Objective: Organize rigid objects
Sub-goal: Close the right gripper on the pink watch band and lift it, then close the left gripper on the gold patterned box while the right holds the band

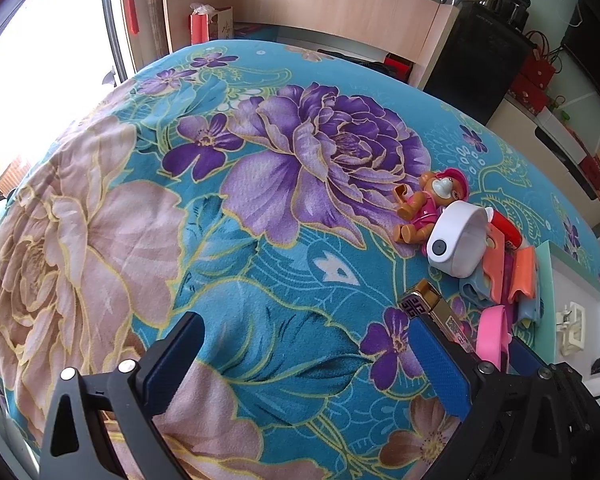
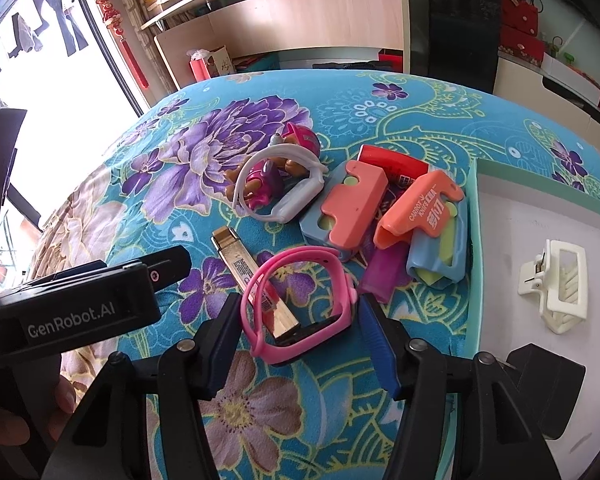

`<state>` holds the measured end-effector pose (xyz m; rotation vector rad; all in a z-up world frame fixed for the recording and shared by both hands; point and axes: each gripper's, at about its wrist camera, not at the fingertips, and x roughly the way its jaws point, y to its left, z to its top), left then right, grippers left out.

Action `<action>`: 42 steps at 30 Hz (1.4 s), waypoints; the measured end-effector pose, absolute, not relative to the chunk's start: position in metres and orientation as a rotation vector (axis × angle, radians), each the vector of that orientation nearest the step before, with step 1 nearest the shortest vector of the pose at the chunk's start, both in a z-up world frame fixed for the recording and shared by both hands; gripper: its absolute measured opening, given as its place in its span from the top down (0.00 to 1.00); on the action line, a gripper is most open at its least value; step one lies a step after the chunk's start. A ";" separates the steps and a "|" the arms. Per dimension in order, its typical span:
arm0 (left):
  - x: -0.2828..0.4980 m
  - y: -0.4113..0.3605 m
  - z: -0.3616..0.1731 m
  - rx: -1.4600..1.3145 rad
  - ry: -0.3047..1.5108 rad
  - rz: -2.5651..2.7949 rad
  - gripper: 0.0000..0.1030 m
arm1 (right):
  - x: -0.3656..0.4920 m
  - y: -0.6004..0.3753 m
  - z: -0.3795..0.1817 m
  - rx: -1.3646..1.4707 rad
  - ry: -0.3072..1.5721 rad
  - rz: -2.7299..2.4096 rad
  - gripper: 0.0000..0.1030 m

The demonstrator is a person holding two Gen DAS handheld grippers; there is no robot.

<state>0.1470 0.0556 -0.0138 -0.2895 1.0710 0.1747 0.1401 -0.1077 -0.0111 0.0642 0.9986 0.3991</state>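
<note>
Pink watch lies on the flowered bed cover, its strap looped up, right between the pads of the right tongs. Those tongs stand half open around it; the pads flank the band and are not clearly pressing it, so no grip shows. A gold lighter passes under the strap and touches it. To do this pick well, the pads should close on the watch body or band alone and lift straight, so the lighter stays behind.

Just beyond lie the carrot knives, a white watch and a bear toy in one pile. To the right sits a tray holding a white hair clip, likely the place for the watch.

The left tongs hang wide and empty over bare cover, beside the pile.

Hard to tell: whether the strap is caught on the lighter, and what the purple piece under the knives is. The tray's right side is cut off.
</note>
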 end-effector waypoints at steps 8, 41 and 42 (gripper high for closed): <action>0.148 0.054 -0.013 -0.288 1.071 0.168 0.00 | 0.135 -0.123 0.004 0.070 0.948 0.360 0.42; 0.150 -0.007 -0.030 0.019 1.151 0.023 0.00 | 0.128 -0.198 0.028 0.143 0.867 0.174 0.42; 0.151 -0.007 -0.031 0.014 1.148 0.023 0.00 | 0.128 -0.198 0.029 0.144 0.867 0.174 0.42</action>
